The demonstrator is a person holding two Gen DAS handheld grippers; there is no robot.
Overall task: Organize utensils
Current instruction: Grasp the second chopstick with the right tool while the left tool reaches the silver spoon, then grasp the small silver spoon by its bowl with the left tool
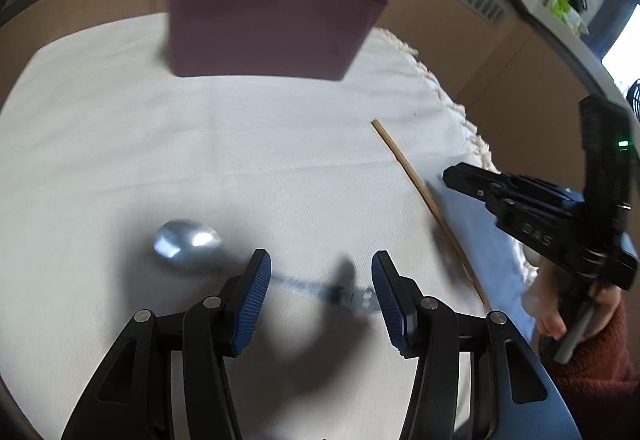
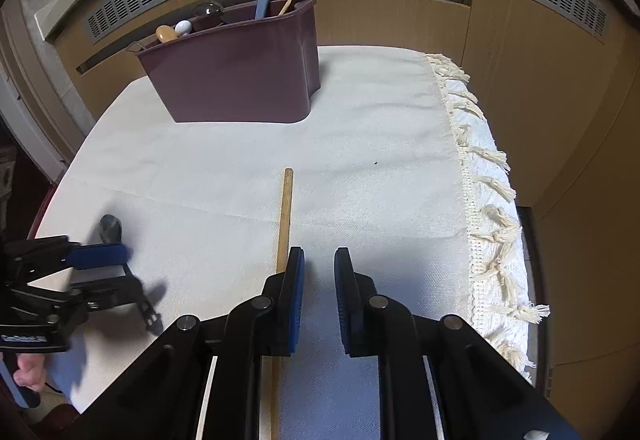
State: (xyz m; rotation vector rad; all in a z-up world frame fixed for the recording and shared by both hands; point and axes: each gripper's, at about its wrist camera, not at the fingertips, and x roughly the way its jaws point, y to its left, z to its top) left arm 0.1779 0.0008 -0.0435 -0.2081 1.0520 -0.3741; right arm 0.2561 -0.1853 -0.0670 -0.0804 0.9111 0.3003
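— Two utensils lie loose: a shiny metal spoon (image 1: 188, 245) under the spread left tool (image 1: 320, 292), mid-worktop.
— And the thin wooden stick (image 2: 284, 216)?
— Just beside the right tool (image 2: 319, 292), jaws apart, near the fringed edge; the maroon plastic caddy (image 2: 236, 76) stands at the far edge.

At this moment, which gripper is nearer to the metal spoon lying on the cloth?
Left. The left gripper hovers open right over the metal spoon, its fingers straddling the handle. The right gripper sits off to the side, beside the wooden chopstick.

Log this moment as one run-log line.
left gripper: open over metal spoon | right gripper: open, beside wooden chopstick | caddy: upright, holds utensils | tablecloth
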